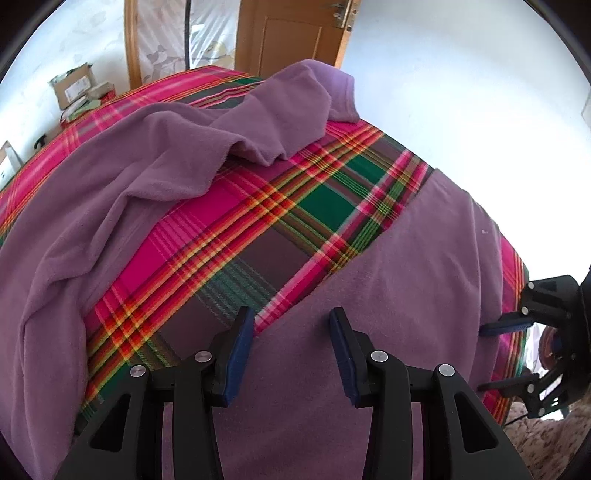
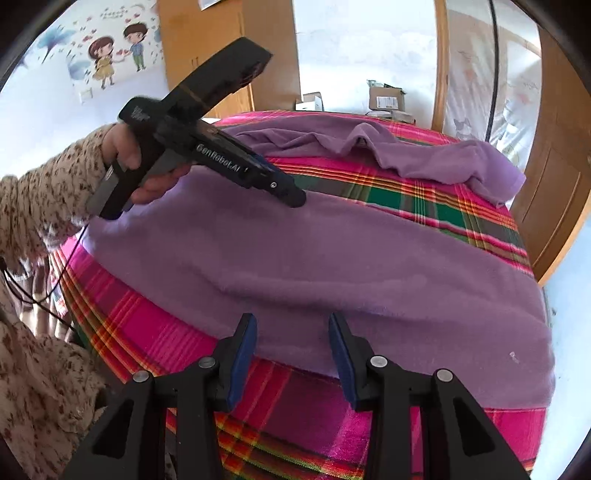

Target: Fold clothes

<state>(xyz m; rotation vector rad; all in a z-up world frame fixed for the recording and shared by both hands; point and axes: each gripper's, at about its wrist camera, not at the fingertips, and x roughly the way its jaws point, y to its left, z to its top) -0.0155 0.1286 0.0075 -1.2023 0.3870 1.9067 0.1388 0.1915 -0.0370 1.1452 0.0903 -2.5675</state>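
A purple garment [image 1: 388, 266] lies spread on a bright plaid cloth [image 1: 236, 236]. Its near part is flat; its far part [image 1: 207, 122] is rumpled, with a strip of plaid showing between them. My left gripper [image 1: 291, 317] is open above the flat part's edge, with nothing between its blue pads. In the right wrist view the left gripper [image 2: 295, 197] is held by a hand in a floral sleeve, its tip down at the garment [image 2: 332, 258]. My right gripper [image 2: 292, 319] is open over the garment's near hem. It also shows at the right edge as the right gripper [image 1: 484, 358].
Cardboard boxes [image 2: 386, 98] stand beyond the far edge of the plaid cloth. A wooden door [image 1: 295, 33] and a wooden frame [image 2: 441, 55] rise behind. The person's floral sleeve [image 2: 40, 387] and a black cable [image 2: 22, 288] are at the left.
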